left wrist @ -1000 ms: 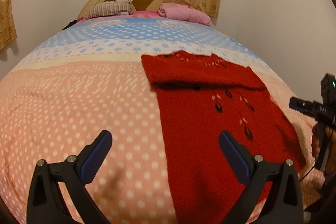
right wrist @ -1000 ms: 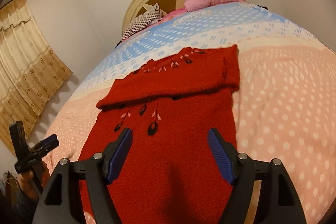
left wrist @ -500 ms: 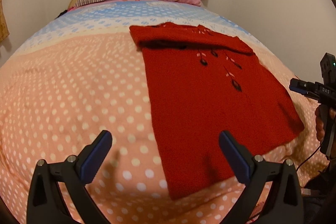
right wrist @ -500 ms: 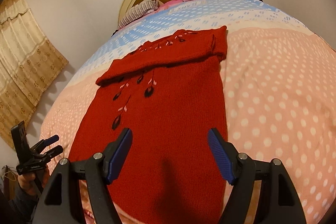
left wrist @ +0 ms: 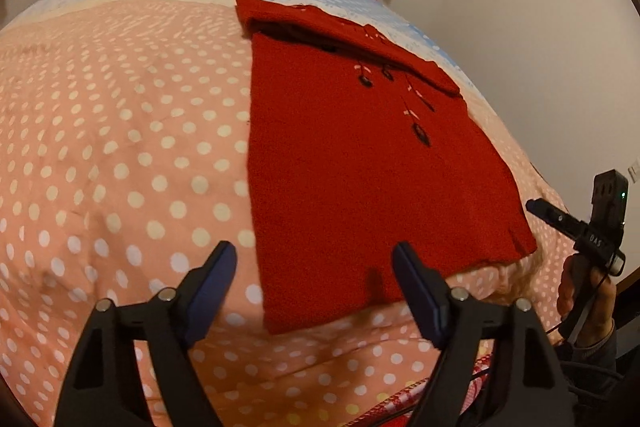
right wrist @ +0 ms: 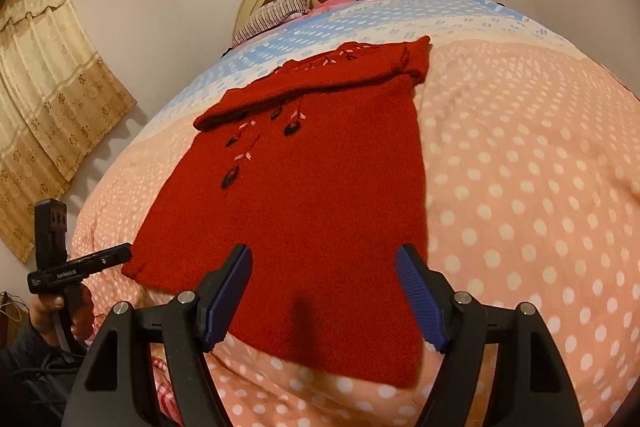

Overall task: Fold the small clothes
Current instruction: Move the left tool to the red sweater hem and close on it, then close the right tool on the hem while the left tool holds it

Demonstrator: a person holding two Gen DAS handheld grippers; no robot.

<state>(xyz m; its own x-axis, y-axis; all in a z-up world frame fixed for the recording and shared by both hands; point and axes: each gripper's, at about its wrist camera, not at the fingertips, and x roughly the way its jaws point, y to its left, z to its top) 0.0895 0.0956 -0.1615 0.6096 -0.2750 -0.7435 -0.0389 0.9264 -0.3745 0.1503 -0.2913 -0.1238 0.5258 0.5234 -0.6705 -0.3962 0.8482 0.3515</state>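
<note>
Left claw point(left wrist: 314, 279) is being held above the near-left hem corner of the sweater point(left wrist: 352, 163); its jaws have just been closing from wide to a narrower gap, nothing gripped, corner cloth lying below and between them, not pinched. Compared with a second ago, the claw has been lowered and brought back toward the foot of the bed point(left wrist: 120, 147), so the whole hem is now being seen. A hem grab for the next fold is probably being set up.

Sweater is lying flat mid-bed, top part already folded down over the chest, hem toward the bed foot.

Right claw point(right wrist: 324, 289) is being held partly open, unchanged gap, empty, over the near-right hem corner; it has also been pulled back and slightly lowered.

Edges: hem is lying near the bed's foot edge, both side edges straight and free. Open bedspread is being left on both sides of the sweater and beyond it up to the pillows point(right wrist: 280, 13), so room for lifting the hem forward looks ample.
</note>
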